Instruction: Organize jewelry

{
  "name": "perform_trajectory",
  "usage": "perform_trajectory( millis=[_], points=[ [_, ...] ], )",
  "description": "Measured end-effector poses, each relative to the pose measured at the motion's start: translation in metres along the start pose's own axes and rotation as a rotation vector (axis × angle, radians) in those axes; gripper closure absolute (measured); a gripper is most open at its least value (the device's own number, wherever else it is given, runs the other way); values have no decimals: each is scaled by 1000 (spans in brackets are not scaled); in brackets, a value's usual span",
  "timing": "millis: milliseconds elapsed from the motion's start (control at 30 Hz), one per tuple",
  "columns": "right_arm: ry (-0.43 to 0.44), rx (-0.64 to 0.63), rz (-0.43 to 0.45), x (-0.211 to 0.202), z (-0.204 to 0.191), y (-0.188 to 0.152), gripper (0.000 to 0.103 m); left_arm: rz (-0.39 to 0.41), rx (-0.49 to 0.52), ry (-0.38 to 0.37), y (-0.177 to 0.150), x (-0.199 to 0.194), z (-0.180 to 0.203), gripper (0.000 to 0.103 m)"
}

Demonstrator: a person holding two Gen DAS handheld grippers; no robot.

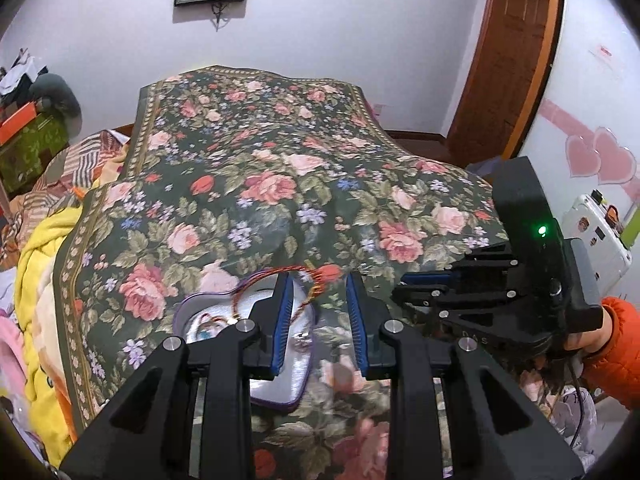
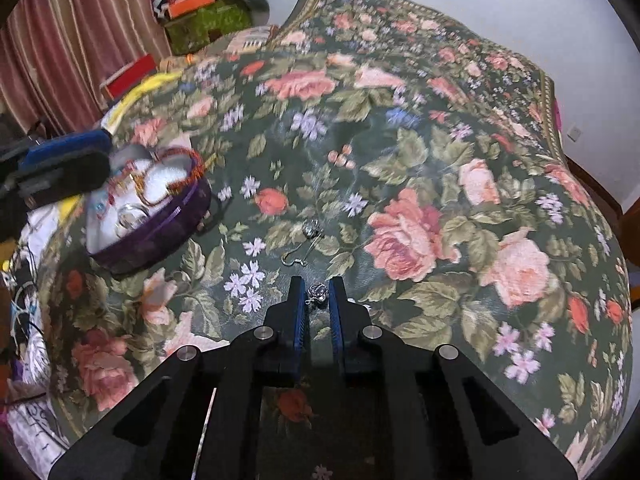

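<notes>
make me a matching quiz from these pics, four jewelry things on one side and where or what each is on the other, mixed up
1. rose earring
2. hooked earring
3. red cord bracelet
4. jewelry box

a. draped over the box's rim
b. between the jaws of the right gripper
c. lying loose on the floral cloth
d. purple, heart-shaped, open

Pairs: 1-b, 2-c, 3-a, 4-d
</notes>
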State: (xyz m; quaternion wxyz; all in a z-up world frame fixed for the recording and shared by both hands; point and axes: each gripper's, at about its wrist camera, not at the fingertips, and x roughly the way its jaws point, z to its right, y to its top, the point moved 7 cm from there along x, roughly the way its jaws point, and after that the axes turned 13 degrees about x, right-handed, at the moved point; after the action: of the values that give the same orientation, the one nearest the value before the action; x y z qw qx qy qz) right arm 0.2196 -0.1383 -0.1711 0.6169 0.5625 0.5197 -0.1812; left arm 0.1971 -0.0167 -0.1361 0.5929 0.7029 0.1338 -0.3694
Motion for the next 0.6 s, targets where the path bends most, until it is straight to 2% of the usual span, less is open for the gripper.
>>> perform_trajectory(
  millis=[167,333,600],
  points=[
    [-3,21,75,-27,11,7,92,-16,36,-41,10,10,22,77],
    [-5,50,153,-53,28,19,92,-67,63,-78,17,38,45,77],
    [28,82,196,-63,44,22,92,-171,94,-38,17,86,55,77]
  ],
)
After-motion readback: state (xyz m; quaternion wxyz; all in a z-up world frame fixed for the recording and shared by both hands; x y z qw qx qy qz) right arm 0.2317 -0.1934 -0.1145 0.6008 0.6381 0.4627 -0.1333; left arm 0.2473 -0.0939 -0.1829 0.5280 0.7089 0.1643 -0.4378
